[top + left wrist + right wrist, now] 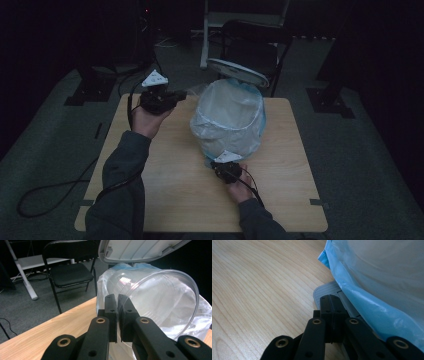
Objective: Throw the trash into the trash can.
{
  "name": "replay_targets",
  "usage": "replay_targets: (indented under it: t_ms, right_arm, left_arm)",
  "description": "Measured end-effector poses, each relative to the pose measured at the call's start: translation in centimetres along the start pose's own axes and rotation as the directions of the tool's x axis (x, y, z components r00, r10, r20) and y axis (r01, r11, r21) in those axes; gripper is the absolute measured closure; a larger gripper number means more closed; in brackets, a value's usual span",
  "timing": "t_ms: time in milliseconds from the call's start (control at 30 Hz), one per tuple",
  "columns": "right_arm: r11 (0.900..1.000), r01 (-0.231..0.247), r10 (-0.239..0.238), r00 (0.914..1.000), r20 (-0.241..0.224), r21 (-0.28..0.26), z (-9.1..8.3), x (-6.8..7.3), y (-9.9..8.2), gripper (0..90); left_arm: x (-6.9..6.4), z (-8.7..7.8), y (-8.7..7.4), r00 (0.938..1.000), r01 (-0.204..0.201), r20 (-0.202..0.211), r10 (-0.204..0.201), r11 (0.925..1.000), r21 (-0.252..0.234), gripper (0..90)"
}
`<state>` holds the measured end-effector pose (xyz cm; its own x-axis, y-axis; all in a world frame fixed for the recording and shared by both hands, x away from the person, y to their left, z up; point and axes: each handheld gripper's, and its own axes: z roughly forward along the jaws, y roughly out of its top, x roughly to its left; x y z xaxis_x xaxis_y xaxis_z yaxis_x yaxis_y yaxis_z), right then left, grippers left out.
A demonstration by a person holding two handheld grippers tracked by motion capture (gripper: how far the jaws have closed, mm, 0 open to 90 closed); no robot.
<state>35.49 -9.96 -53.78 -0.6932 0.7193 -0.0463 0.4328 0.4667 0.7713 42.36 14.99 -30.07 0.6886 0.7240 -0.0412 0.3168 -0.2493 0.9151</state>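
- Cup (pixel 160 300): one clear plastic cup, tipped on its side. It is pinched by its wall between the jaws of the left gripper (pixel 117 315), with its open mouth toward 3 o'clock in the left gripper view.
- Cup position: it is held above the table (pixel 165 165), just beside the bin (pixel 227 120) on the bin's 9 o'clock side, below the raised lid (pixel 140 250).
- Left gripper (pixel 160 97): in the high view it sits at 10 o'clock from the bin. The left hand (pixel 147 120) carries it off the tabletop.
- Right gripper (pixel 331 315): jaws pressed together, with nothing visible between them. The tips rest at the grey pedal (pixel 324 293) at the bin's foot, on the bin's 6 o'clock side.
- Right gripper (pixel 227 170) in the high view: it is held by the right hand (pixel 241 189), touching or just beside the bin's base; which one cannot be told.
- High view: shows the whole table, both forearms and the bin lined with a pale bag (pixel 227 112).
- Left gripper view: shows the cup's ribbed wall and a black folding chair (pixel 70 272) on the floor beyond the table.
- Right gripper view: shows the blue bag skirt (pixel 367 307) hanging over the pedal, and the wood grain.
- Count: one cup, one bin, one lid, one pedal, two grippers, one chair.
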Motion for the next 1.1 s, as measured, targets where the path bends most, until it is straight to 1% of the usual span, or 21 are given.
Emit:
replay_targets:
  t_ms: [267,367,500,667,833,1100]
  right_arm:
    - [1.0000,-0.001,0.001,1.0000,-0.002,-0.001,0.0,0.0,0.0,90.0]
    - [1.0000,-0.001,0.001,1.0000,-0.001,0.000,0.0,0.0,0.0,90.0]
    - [1.0000,-0.002,0.002,1.0000,-0.003,-0.002,0.0,0.0,0.0,90.0]
    - [1.0000,-0.001,0.001,1.0000,-0.004,-0.001,0.0,0.0,0.0,90.0]
    - [1.0000,0.000,0.000,1.0000,-0.003,-0.002,0.0,0.0,0.0,90.0]
    - [1.0000,0.000,0.000,1.0000,-0.004,-0.002,0.0,-0.1,0.0,90.0]
  left_arm:
    - [-0.4,1.3,0.5,0.9997,0.002,0.024,-0.002,0.9999,0.010,87.1]
    - [-0.6,1.7,0.6,0.9990,0.008,0.043,-0.009,0.9999,0.012,87.1]
    - [-0.9,2.4,0.7,0.9983,0.011,0.056,-0.012,0.9998,0.019,87.1]
    - [-1.5,3.3,0.9,0.9976,0.008,0.069,-0.010,0.9996,0.026,87.1]
    - [-2.0,4.0,1.1,0.9972,0.001,0.075,-0.004,0.9994,0.034,87.1]
    - [-2.5,4.8,1.1,0.9965,-0.007,0.083,0.003,0.9989,0.047,87.1]
